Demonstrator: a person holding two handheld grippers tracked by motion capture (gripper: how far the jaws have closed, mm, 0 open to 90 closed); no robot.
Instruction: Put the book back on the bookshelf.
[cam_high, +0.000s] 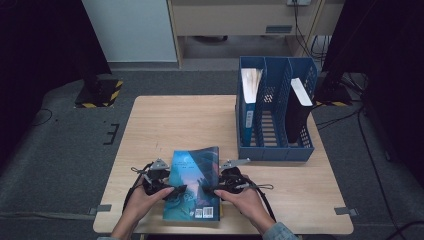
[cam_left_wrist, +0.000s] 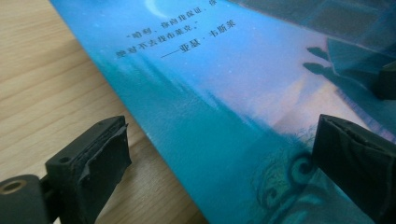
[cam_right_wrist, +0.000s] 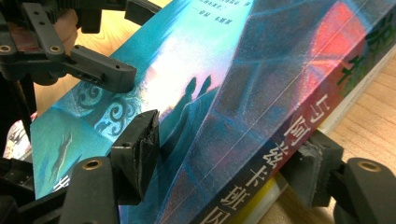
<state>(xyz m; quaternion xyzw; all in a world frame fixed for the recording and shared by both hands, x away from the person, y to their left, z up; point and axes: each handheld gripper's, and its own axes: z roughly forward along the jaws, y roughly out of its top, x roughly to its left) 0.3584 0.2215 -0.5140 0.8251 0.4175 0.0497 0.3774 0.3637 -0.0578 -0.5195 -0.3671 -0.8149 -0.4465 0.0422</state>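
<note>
Blue book (cam_high: 192, 182) flat at tabletop's near edge. Right gripper (cam_high: 207, 191) clamped across its spine side; left gripper (cam_high: 181, 189) wide open astride opp. edge, gripping nothing.

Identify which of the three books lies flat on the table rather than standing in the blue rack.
The teal-covered book between the two grippers lies flat near the front edge; the other two stand upright in the blue file rack.

book (cam_high: 192, 185) lying on table (cam_high: 165, 125) at near edge | left gripper (cam_high: 172, 190) sitting at its left side, right gripper (cam_high: 206, 191) at its right | rack (cam_high: 275, 112) standing at far right corner
</note>
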